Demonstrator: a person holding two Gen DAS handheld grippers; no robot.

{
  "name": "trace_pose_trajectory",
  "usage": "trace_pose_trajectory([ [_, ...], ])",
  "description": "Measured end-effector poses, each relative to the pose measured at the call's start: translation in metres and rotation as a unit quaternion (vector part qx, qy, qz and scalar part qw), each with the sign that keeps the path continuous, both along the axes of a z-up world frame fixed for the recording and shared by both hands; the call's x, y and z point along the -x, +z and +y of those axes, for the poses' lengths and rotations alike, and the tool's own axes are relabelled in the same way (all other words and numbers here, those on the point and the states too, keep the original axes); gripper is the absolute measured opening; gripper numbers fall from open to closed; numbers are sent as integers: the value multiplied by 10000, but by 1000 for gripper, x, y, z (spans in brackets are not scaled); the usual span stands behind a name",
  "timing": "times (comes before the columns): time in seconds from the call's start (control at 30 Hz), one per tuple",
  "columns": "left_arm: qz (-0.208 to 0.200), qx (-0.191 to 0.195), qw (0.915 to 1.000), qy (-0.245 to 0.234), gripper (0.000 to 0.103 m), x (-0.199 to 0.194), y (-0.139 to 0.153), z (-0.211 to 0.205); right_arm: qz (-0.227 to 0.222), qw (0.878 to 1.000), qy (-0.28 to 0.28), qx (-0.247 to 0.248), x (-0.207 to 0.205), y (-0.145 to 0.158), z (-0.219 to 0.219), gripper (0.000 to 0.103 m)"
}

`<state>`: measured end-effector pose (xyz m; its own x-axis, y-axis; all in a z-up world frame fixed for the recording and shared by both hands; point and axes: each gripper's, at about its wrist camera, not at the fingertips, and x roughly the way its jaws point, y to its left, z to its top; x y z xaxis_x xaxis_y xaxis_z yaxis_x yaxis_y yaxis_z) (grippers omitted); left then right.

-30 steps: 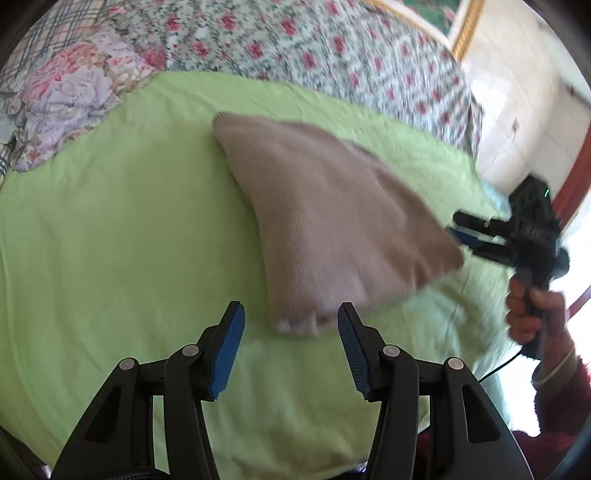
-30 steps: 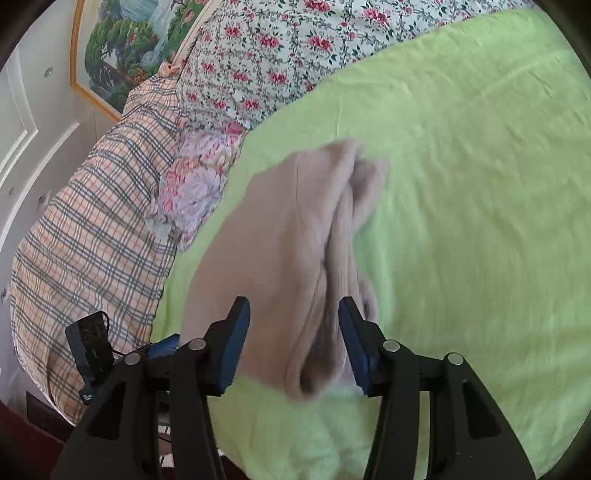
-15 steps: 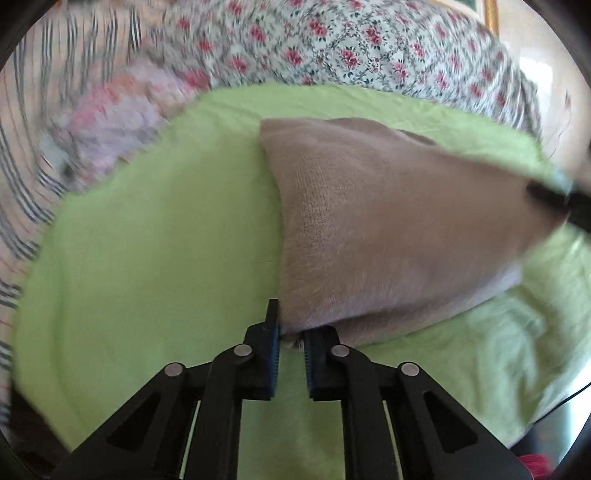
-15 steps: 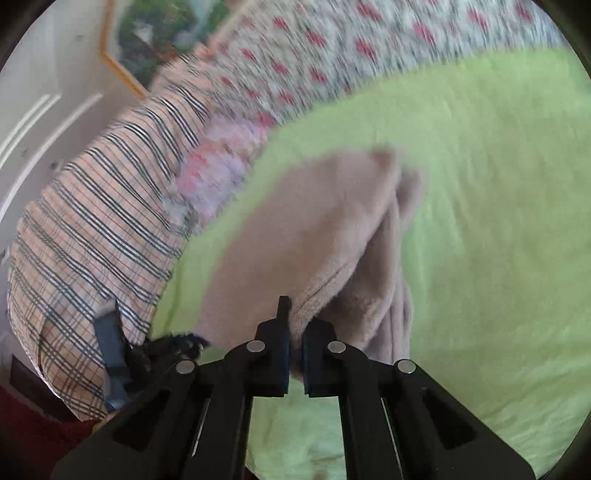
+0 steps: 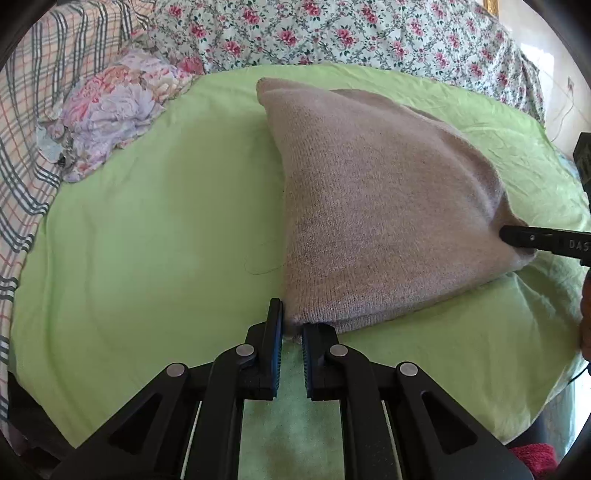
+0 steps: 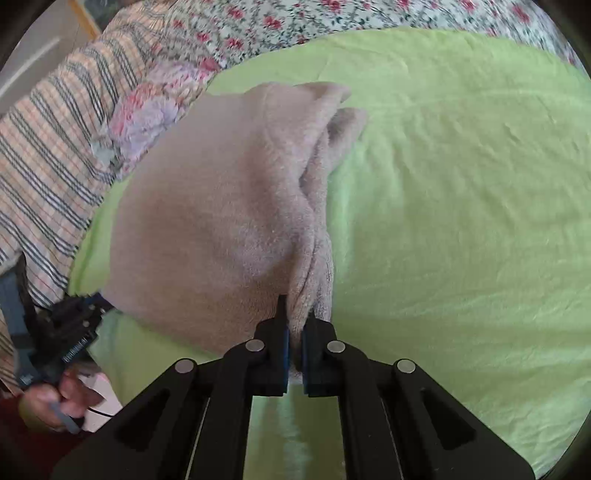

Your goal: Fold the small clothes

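A beige knitted garment (image 5: 376,206) lies folded on the green sheet (image 5: 155,236), its near edge raised. My left gripper (image 5: 291,328) is shut on its near left corner. My right gripper (image 6: 294,325) is shut on the opposite near corner, where the layers (image 6: 314,236) bunch together. The right gripper's finger (image 5: 532,238) shows at the garment's right tip in the left wrist view. The left gripper (image 6: 92,306) shows at the garment's left corner in the right wrist view. The far end of the garment (image 6: 325,99) rests on the sheet.
A crumpled floral cloth (image 5: 118,107) lies at the sheet's far left. A plaid blanket (image 6: 44,147) and a rose-print quilt (image 5: 369,33) border the sheet at the back. The sheet's near edge (image 5: 480,417) drops off toward me.
Both grippers moved in and closed on the garment's near corners, then lifted that edge off the sheet. The garment now stretches between them.
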<state>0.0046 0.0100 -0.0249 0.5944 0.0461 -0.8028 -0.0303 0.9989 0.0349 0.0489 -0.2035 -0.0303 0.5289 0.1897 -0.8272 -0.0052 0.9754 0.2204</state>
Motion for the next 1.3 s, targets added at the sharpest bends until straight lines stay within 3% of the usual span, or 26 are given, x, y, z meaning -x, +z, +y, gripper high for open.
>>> trace_pose_trajectory([
  [0.23, 106, 461, 9978, -457, 10, 6, 2, 11, 160, 9999, 54, 38, 1, -1, -2, 5],
  [0.33, 92, 890, 9923, -853, 12, 18, 15, 24, 366, 9992, 54, -167, 1, 4, -8, 6],
  [0.4, -65, 1096, 9884, -1052, 12, 21, 33, 33, 393, 9983, -12, -437, 4, 13, -16, 14],
  [0.53, -590, 1378, 9807, -1256, 18, 1, 68, 42, -179, 9942, -410, -977, -6, 47, -39, 21],
  [0.67, -940, 1693, 9702, -1455, 18, -38, 80, 35, -587, 9900, -515, -1171, -49, 63, -40, 21],
  [0.73, -950, 1764, 9693, -1423, 18, -64, 78, 30, -599, 9886, -416, -1316, -79, 63, -32, 21],
  [0.8, -754, 1997, 9646, -1547, 18, -85, 68, 29, -514, 9918, -253, -1144, -106, 58, -18, 21],
  [0.87, -372, 1923, 9692, -1493, 15, -97, 48, 23, -227, 9947, -208, -985, -127, 43, -13, 21],
  [0.97, -17, 1593, 9759, -1491, 8, -94, 19, 15, 127, 9990, -247, -347, -149, 19, -10, 18],
  [1.03, 178, 1783, 9736, -1416, 6, -90, 2, 17, 136, 9982, -297, -494, -156, 9, -20, 14],
  [1.13, 100, 1966, 9721, -1272, 6, -86, -3, 21, 87, 9985, -381, -382, -160, 8, -24, 0],
  [1.27, 41, 1929, 9743, -1159, 6, -76, 4, 18, 3, 9982, -466, -379, -149, 15, -24, 0],
  [1.3, 23, 1923, 9743, -1172, 6, -74, 7, 18, -76, 9984, -440, -361, -144, 22, -21, 4],
])
